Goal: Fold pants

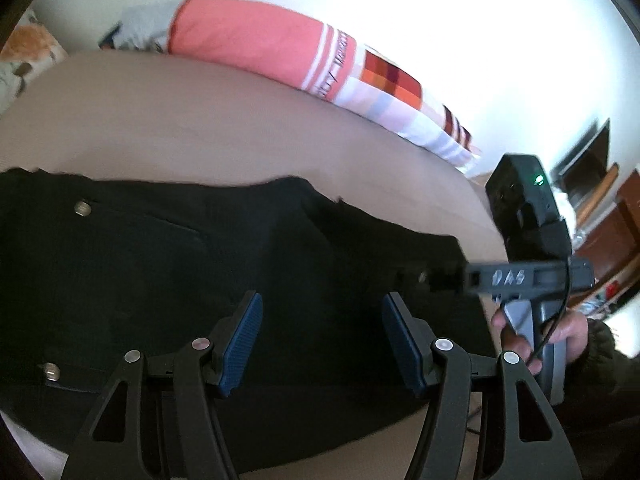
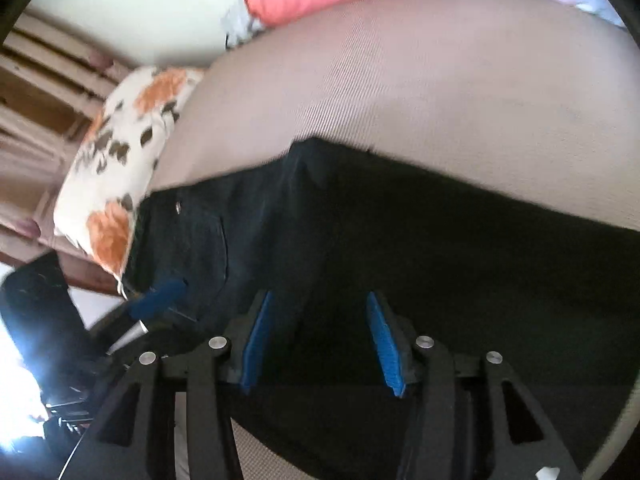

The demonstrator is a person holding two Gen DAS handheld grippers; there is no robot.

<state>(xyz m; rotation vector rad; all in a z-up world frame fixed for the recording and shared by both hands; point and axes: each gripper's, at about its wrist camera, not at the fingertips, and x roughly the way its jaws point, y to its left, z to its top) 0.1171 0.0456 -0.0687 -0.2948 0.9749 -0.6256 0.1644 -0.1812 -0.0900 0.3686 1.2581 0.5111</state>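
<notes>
Blown-out wall [image 1: 460, 40], motion blur (fisheye-warped edges)

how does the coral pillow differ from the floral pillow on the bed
The coral pillow is mostly one solid pink-orange, with white stripes at one end; the floral pillow is white with orange flowers and dark leaves. The coral pillow lies along the bed's far edge, clear of the black pants; the floral pillow sits at the bed's end, right by the pants. Both rest on the beige bed cover.

Black pants [image 1: 224, 256], metal buttons showing, spread flat across a beige bed surface [image 1: 208, 120]
</notes>
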